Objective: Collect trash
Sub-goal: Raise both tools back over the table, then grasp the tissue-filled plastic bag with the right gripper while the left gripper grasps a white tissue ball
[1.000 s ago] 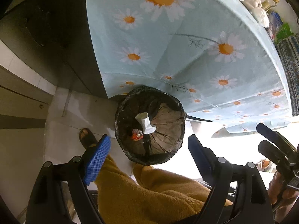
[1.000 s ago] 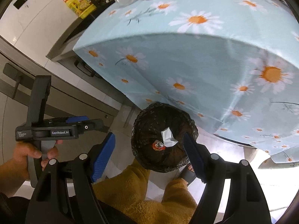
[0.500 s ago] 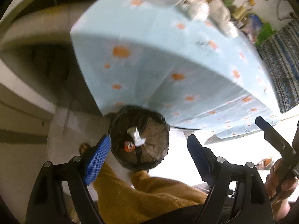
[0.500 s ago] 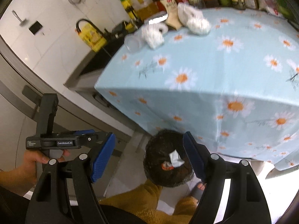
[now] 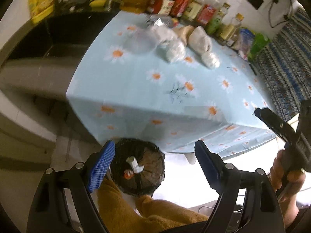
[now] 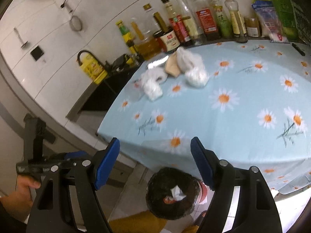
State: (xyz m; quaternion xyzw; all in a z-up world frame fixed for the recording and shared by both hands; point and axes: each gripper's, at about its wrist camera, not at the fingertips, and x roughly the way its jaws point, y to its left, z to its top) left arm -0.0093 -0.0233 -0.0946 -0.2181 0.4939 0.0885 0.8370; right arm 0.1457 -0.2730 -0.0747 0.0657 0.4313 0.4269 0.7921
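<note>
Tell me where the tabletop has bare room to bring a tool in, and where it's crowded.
The daisy tablecloth is bare over its whole near half, from the front edge up to the white plastic bags. The right side stays free too. It is crowded at the far left corner, where the bags and crumpled wrappers cluster, and along the back wall, lined with bottles.

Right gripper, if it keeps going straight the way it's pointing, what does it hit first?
Probably the daisy tablecloth near the table's front edge. The right gripper is open and empty, angled down over it; the trash bin sits lower, below that line. Depth is uncertain.
</note>
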